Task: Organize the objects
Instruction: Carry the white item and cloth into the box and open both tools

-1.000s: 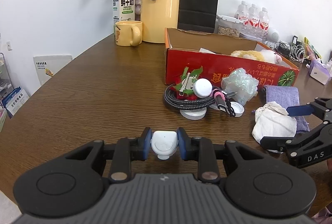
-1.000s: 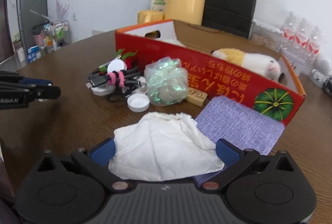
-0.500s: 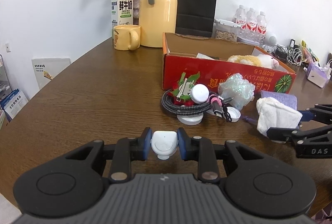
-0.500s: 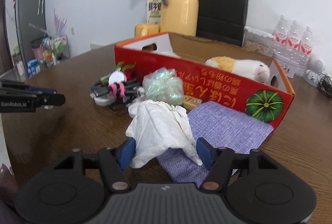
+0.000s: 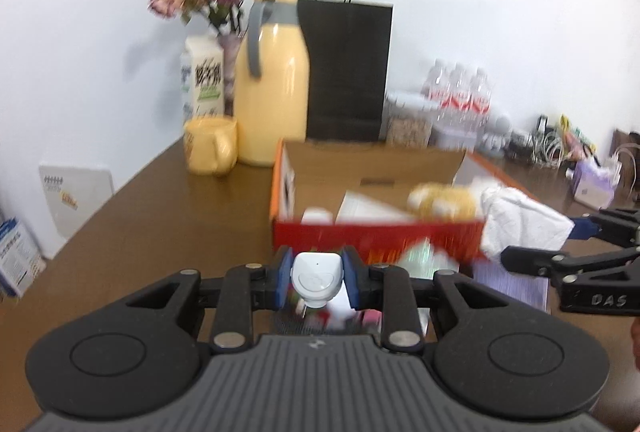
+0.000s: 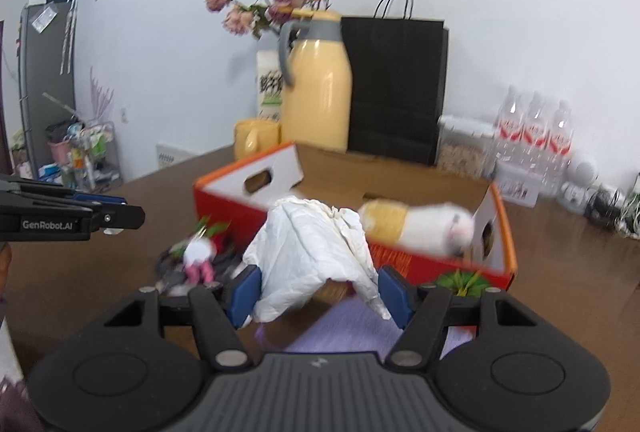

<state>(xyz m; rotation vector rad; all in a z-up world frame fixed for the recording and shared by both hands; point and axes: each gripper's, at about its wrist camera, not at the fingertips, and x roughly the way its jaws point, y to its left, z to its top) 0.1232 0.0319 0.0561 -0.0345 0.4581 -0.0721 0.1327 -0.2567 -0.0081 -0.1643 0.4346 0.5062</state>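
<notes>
My left gripper [image 5: 316, 274] is shut on a small white plug-like adapter [image 5: 317, 278], held above the brown table just in front of the red cardboard box [image 5: 360, 236]. My right gripper [image 6: 320, 292] is shut on a crumpled white cloth [image 6: 316, 248], which hangs in the air before the box's near wall [image 6: 224, 200]. In the left wrist view that cloth [image 5: 516, 220] shows at the box's right corner. A yellow and white plush toy [image 6: 416, 228] lies inside the box. Under the cloth, a purple mat [image 6: 348, 328] rests on the table.
A coiled cable with small bits [image 6: 196, 260] and a crinkly plastic bag [image 5: 420, 260] lie before the box. Behind it stand a yellow jug [image 5: 272, 92], a yellow mug [image 5: 208, 150], a milk carton [image 5: 202, 80], a black paper bag [image 5: 348, 72] and water bottles [image 5: 456, 96].
My right gripper closed on the white cloth and lifted it off the table. Both grippers rose and came nearer the box, the left still holding the white adapter.
</notes>
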